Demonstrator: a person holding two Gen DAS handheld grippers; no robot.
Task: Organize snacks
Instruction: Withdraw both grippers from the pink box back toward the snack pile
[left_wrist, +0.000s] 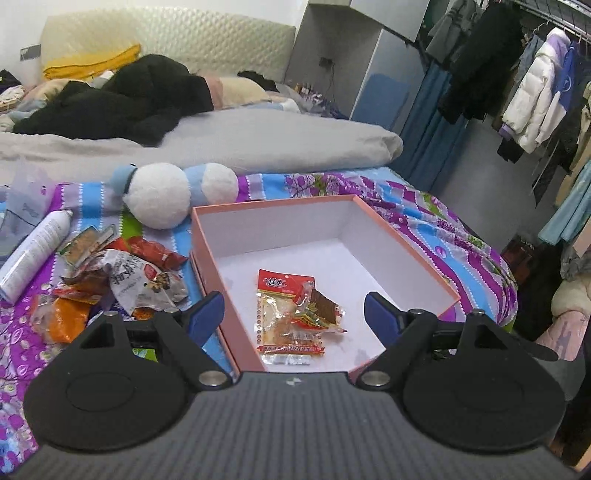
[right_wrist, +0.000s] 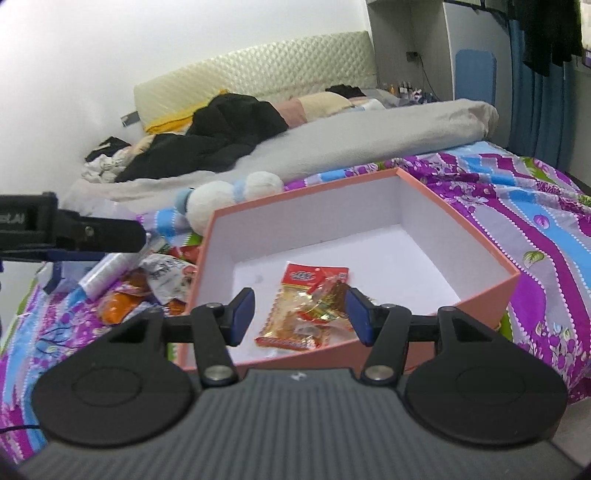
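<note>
Right wrist, snack packets (right_wrist: 310, 314) beyond open fingers (right_wrist: 242, 314)

— Can you read anything on those packets?

— The clear snack packet (left_wrist: 288, 317) in the pink box (left_wrist: 406, 247) has a red header with white Chinese characters; they look like "佳龙". The white bag (left_wrist: 136, 280) in the pile on the bed carries big dark characters, too crumpled to read.

— Anything else?

— No, the rest is blurred.
</note>
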